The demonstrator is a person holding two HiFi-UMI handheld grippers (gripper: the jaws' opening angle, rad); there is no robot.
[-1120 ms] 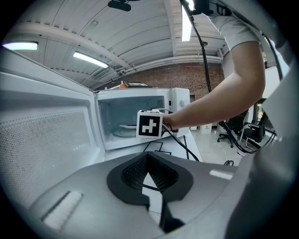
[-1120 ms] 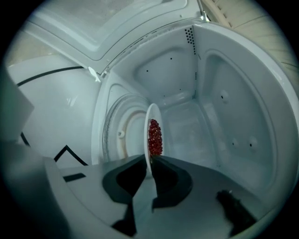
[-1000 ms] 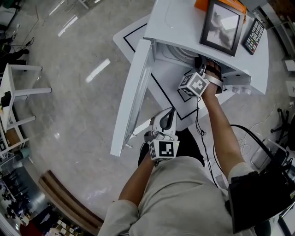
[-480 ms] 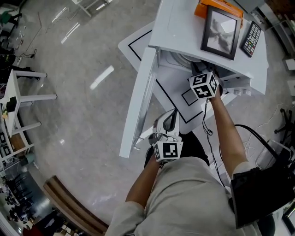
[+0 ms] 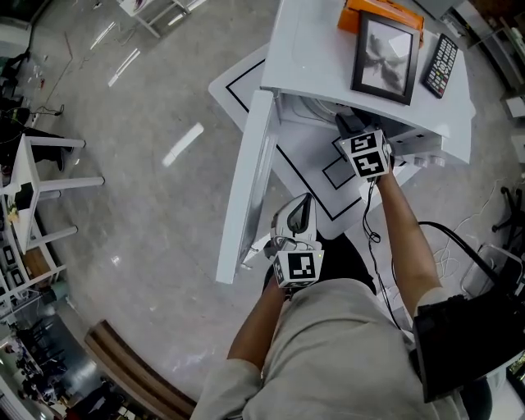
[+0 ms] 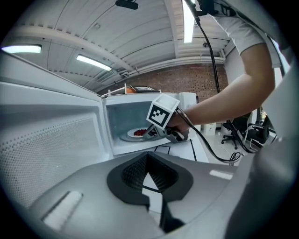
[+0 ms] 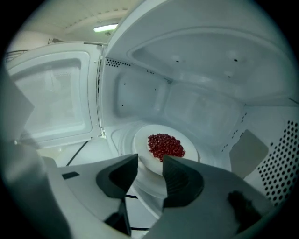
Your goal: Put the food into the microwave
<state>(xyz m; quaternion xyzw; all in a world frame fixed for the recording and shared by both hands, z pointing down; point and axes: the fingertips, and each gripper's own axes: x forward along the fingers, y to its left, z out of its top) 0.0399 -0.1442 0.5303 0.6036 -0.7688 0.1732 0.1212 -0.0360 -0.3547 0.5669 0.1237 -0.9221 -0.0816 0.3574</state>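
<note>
A white plate (image 7: 161, 156) heaped with small red food (image 7: 166, 145) rests on the turntable inside the white microwave (image 5: 328, 49). Its door (image 5: 246, 172) hangs wide open to the left. My right gripper (image 7: 150, 161) reaches into the mouth of the cavity. Its jaws are opening; the plate's near rim shows in the gap between them, and the pads do not press on it. From the left gripper view, that gripper (image 6: 152, 133) sits just right of the plate (image 6: 133, 135). My left gripper (image 5: 299, 205) hangs back near my body, shut and empty.
On top of the microwave stand a framed picture (image 5: 381, 56), a remote (image 5: 439, 66) and an orange object (image 5: 361, 12). The microwave sits on a white table with black outlines (image 5: 303, 172). A cable (image 5: 373, 238) trails along my right arm.
My right wrist has rolled, turning its marker cube upward, and its jaws have come apart at the microwave mouth. The left gripper has kept still.
</note>
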